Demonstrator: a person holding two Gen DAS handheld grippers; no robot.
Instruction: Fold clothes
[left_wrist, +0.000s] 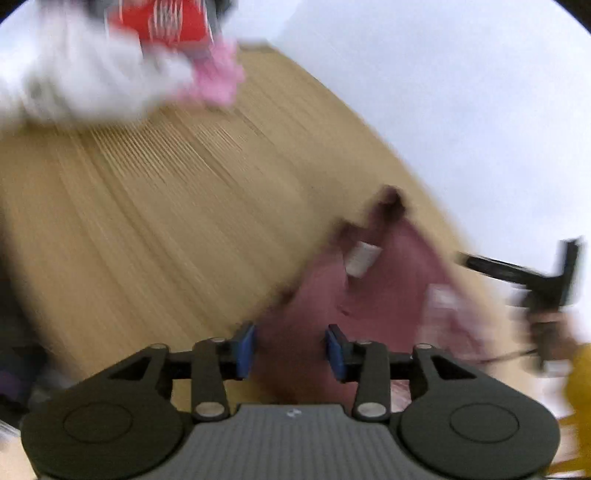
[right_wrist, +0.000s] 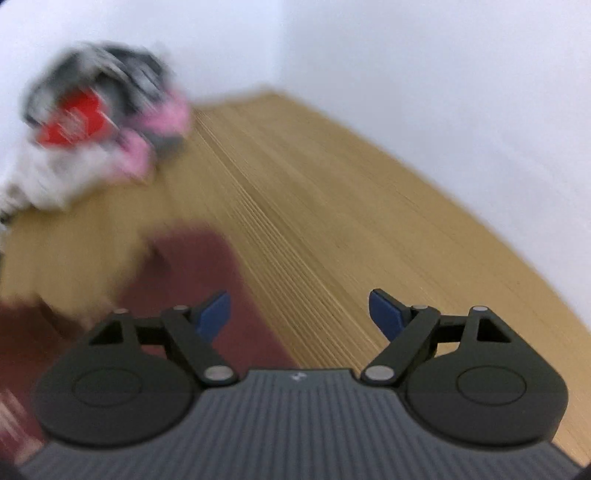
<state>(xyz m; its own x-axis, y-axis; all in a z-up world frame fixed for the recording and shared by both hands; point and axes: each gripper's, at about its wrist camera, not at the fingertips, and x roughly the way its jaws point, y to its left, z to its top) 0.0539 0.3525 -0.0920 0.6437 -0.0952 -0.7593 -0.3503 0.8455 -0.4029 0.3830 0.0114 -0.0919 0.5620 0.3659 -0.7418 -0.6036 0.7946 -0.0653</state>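
Observation:
Both views are blurred by motion. A maroon garment (left_wrist: 373, 302) with a white neck label lies crumpled on the wooden table (left_wrist: 155, 221). My left gripper (left_wrist: 290, 349) is open, its blue pads apart just above the garment's near edge, holding nothing. In the right wrist view the same maroon garment (right_wrist: 207, 266) lies at the lower left. My right gripper (right_wrist: 299, 314) is open wide and empty, over the garment's right edge and bare wood (right_wrist: 332, 206). The right gripper (left_wrist: 554, 277) also shows at the far right of the left wrist view.
A pile of other clothes (left_wrist: 122, 70), white, pink, red and grey, sits at the far left of the table; it also shows in the right wrist view (right_wrist: 99, 125). White walls (right_wrist: 406, 74) bound the table at the back and right.

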